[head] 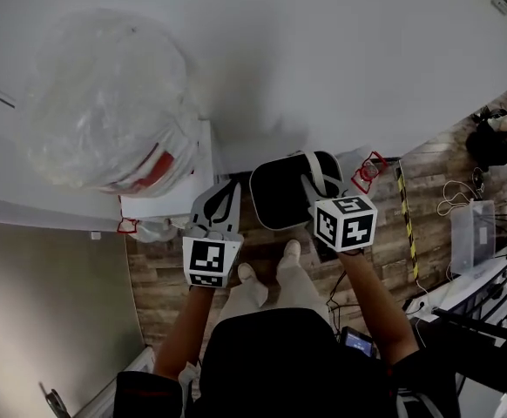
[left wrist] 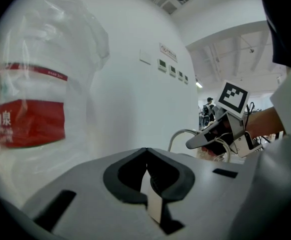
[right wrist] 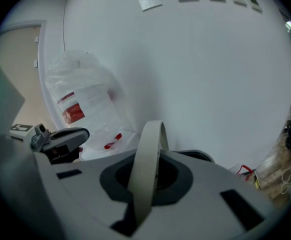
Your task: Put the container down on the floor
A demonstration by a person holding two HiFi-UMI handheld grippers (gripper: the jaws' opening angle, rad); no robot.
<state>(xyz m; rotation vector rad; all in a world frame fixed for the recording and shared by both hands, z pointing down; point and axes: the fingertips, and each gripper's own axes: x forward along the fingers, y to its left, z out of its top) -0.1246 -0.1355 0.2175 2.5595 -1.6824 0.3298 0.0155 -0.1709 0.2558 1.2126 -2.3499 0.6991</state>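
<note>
The black oval container with a pale rim (head: 280, 197) hangs under the fingers of the right gripper (right wrist: 146, 180), above the brown wooden plank floor (head: 158, 277) and close to the white wall (head: 323, 68). Whether its bottom touches the floor cannot be told. Its pale curved handle band (right wrist: 149, 154) passes between the right fingers, and they are clenched on it. The band rises in front of them and bends over to the far side.

The left gripper (left wrist: 146, 175) is just beside the container, on its left. Its fingers are pressed together. A short pale strip (left wrist: 154, 204) shows in their seam, but it cannot be told whether it is a held thing or a part of the gripper.

Beyond the left fingers and to their left stands a big clear plastic bag with red and white print (left wrist: 30, 114), against the wall. The two shoes of the person (head: 271, 264) stand on the floor behind both pairs of fingers.
</note>
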